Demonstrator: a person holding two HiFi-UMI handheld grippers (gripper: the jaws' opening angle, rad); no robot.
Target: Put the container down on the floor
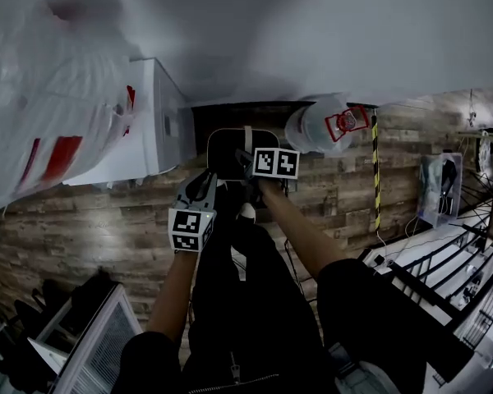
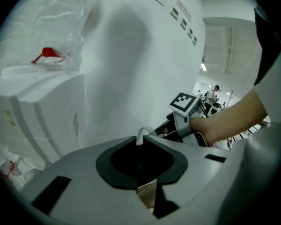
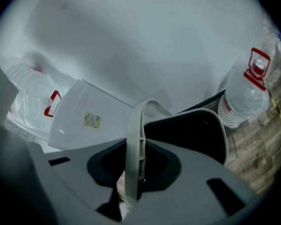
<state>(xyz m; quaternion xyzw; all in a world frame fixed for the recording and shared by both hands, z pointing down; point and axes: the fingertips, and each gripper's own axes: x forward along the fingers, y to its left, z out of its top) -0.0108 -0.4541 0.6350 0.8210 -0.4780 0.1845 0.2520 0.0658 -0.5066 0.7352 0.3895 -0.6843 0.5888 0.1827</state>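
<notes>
Container (image 1: 242, 151), dark inside, pale rim, white bail handle (image 3: 135, 135) pinched in right claw (image 3: 132, 184); left claw (image 1: 201, 189) grip unclear.

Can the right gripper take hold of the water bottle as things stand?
Probably not: the right gripper is shut on the handle of the container. The water bottle stands close beside the container, otherwise unobstructed.

Container (image 1: 228, 153) — dark interior, pale rim, handle raised upright.

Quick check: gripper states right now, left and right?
Left gripper: cannot be told.
Right gripper: closed, holding the container by its handle.
</notes>
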